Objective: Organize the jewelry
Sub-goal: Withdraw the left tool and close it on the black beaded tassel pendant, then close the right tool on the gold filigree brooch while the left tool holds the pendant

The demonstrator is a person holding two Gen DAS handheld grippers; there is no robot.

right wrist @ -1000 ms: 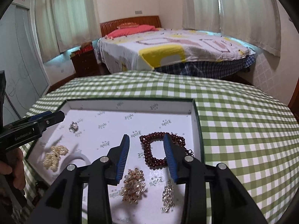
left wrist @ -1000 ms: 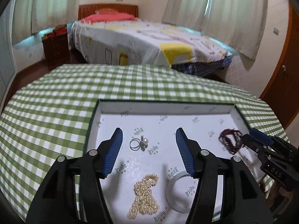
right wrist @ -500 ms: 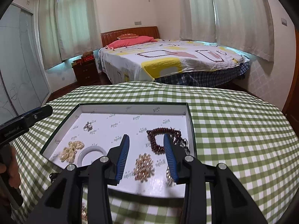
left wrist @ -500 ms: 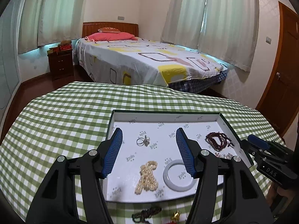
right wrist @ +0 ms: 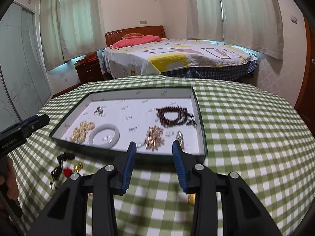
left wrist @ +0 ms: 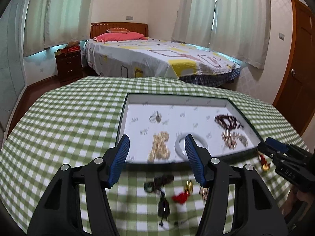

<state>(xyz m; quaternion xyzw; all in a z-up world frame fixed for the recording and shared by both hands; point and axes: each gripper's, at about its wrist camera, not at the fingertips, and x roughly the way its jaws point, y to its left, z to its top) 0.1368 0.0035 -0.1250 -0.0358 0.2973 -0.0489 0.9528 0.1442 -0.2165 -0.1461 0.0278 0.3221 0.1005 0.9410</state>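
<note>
A white-lined tray (left wrist: 238,108) (right wrist: 194,98) on the green checked table holds a pearl bracelet (left wrist: 159,147) (right wrist: 81,130), a white bangle (left wrist: 178,147) (right wrist: 104,135), a ring (left wrist: 155,117) (right wrist: 98,110), a dark red bead bracelet (left wrist: 228,121) (right wrist: 174,116) and gold pieces (left wrist: 234,138) (right wrist: 154,137). My left gripper (left wrist: 156,158) is open and empty above the tray's near edge. My right gripper (right wrist: 153,164) is open and empty, just short of the tray.
Loose jewelry lies on the cloth in front of the tray: a dark cord necklace (left wrist: 159,182) (right wrist: 65,157), a red tassel charm (left wrist: 181,197) (right wrist: 68,170) and gold bits (left wrist: 263,164) (right wrist: 191,198). A bed (left wrist: 157,57) stands beyond the table.
Both grippers have pulled back and risen from over the tray to in front of it. The loose pieces on the cloth have come into view. Both stay open.
</note>
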